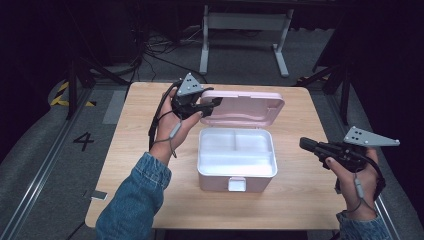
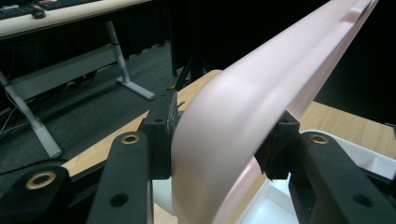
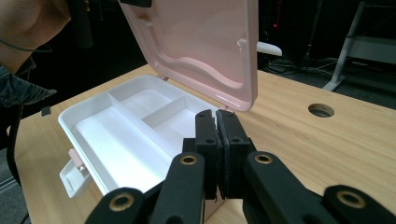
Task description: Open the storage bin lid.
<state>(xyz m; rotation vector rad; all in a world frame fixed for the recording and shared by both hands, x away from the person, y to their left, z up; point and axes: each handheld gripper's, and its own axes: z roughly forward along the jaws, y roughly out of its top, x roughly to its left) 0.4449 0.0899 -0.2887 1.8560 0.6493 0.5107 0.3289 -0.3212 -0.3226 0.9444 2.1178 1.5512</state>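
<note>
Denim sleeves enter at the near edge of the high view, each hand carrying a gripper. On the right side of the wooden table (image 1: 150, 200), the right gripper (image 1: 306, 144) hovers level with its jaws pressed together and nothing between them, pointing left toward the box (image 1: 235, 175) but well apart from it. The box sits near the table's middle, its long axis running left to right, a white latch (image 1: 237, 184) on its near wall and a divided white tray (image 1: 235, 150) showing inside. Beyond it, the pink lid (image 1: 245, 107) stands raised on the hinge at the far edge, tilted back. The left gripper (image 1: 212, 104) is clamped on the lid's left end: in the left gripper view the two pads (image 2: 161, 135) press on either face of the curved pink rim (image 2: 224, 140). So the left hand is the one that controls the lid, and the lid swings about the long far edge, toward or away from the person. Judging from this, any further swing would follow that arc, while the right gripper is free to steady the base from its right end. Farther off, a grey table frame (image 1: 245, 35) stands on the dark floor.
</note>
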